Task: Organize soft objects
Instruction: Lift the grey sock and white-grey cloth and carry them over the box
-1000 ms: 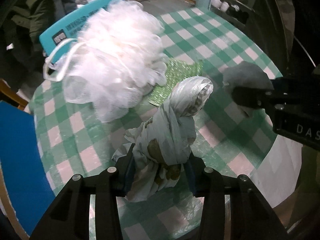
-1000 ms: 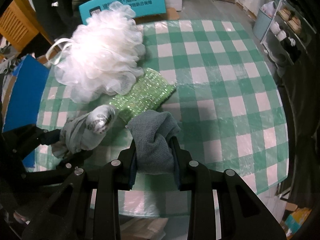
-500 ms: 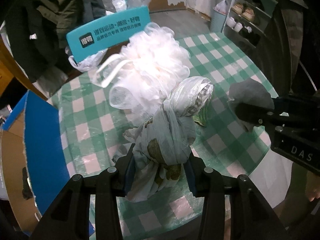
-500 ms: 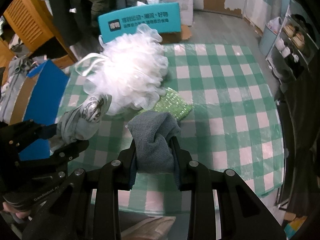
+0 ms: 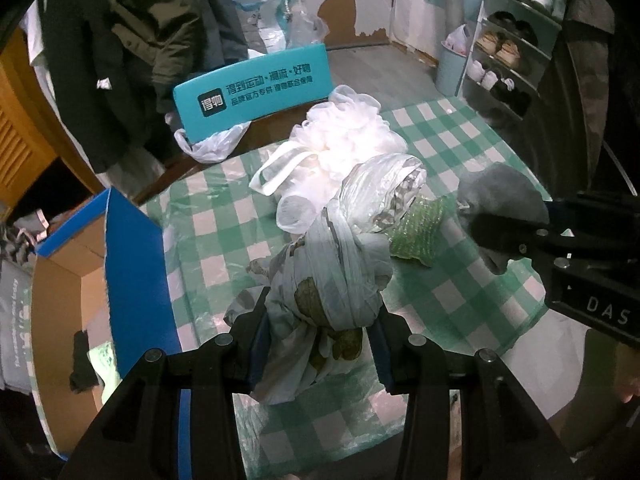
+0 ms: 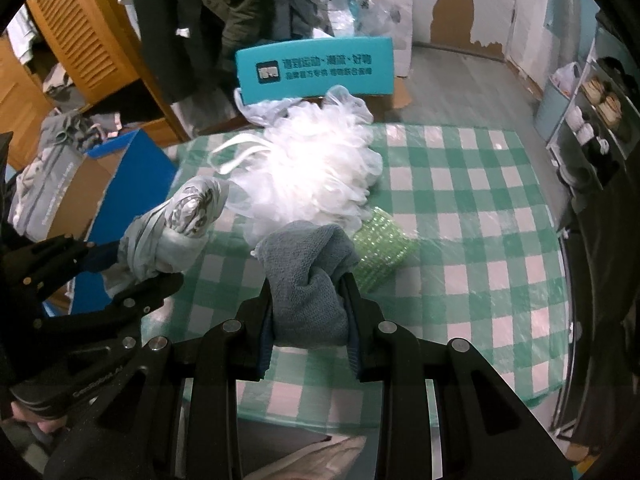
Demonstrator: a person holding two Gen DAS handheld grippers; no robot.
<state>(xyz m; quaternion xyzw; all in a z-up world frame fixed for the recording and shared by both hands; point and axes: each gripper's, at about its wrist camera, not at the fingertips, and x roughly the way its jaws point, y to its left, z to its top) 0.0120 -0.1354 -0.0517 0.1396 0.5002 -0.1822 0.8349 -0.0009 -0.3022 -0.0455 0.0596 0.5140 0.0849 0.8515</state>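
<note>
Left gripper (image 5: 318, 334) is clamped on a knotted plastic bag bundle (image 5: 340, 264), pale grey-white with olive print; jaws closed down to the bundle's width, bundle sticking up past the tips. It's held clear above the table's left edge, beside the open cardboard box (image 5: 68, 304) with blue outer walls that sits off that edge.

Right gripper (image 6: 310, 316) is clamped on a folded grey-blue towel cloth (image 6: 308, 276); jaws pinch both sides, cloth bulges out over the top. It's held above the near edge of the table (image 6: 472, 240), which wears a green-white checked cover.

Both loads are off the surface, near each other, not touching.

On the table: white mesh bath pouf (image 6: 316, 172) with its loop strap, toward the far-left corner. Green glittery sponge pad (image 6: 380, 252) lies just beside the pouf on its near side; contact unclear.

Past the far edge: teal box with white Chinese print (image 6: 316, 70), white plastic bag (image 5: 212, 144) under it. Shoe rack (image 5: 516, 52) off the right side.
</note>
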